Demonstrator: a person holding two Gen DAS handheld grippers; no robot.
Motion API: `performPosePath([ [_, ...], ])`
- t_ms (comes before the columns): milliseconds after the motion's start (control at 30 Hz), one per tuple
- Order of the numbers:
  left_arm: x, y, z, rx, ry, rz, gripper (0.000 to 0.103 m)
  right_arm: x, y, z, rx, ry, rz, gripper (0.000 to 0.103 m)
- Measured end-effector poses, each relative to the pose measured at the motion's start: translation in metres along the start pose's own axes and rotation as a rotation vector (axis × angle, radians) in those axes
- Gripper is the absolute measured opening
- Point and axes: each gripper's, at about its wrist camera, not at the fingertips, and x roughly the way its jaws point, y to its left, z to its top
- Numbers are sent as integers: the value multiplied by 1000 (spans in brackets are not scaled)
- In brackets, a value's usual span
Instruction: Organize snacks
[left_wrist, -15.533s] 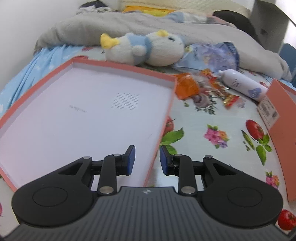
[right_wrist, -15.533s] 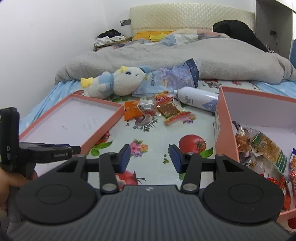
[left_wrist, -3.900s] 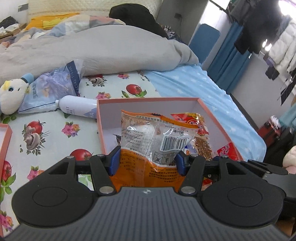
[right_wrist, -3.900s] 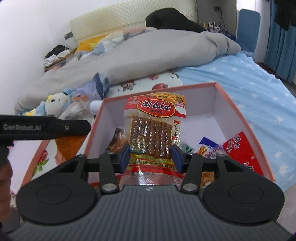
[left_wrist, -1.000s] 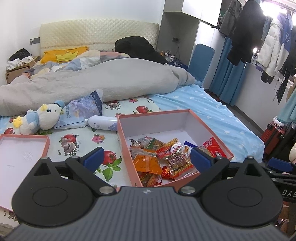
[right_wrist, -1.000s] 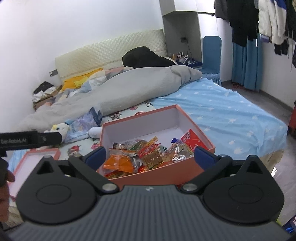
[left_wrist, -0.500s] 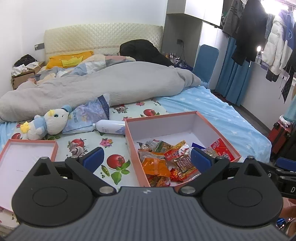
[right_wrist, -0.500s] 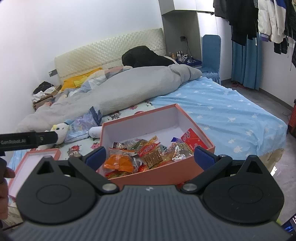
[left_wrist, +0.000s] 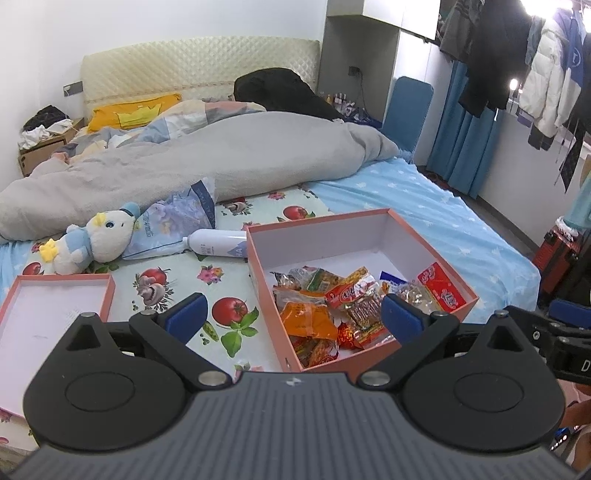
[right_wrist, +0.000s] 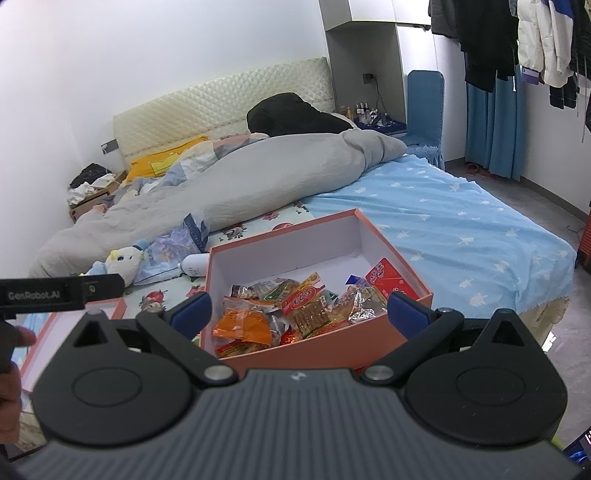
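Snacks (left_wrist: 334, 310) boxed beyond spread claw (left_wrist: 293, 317)

Open-topped box (left_wrist: 424, 242): approach from above unobstructed; snack packets (left_wrist: 332, 306) crowd its near half, far half bare. Bottle (left_wrist: 218, 242) lies against its far-left corner. Patterned sheet (left_wrist: 207, 291) between box and lid (left_wrist: 55, 306) free. Duvet (left_wrist: 221, 162) blocks behind.

Both wrist views high, back, sharing the snack box (left_wrist: 432, 243).
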Motion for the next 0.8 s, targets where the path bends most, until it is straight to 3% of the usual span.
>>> performPosePath([
  [800, 0, 0, -1, -26, 29, -19, 102, 1, -1, 2, 0, 9, 7, 103],
])
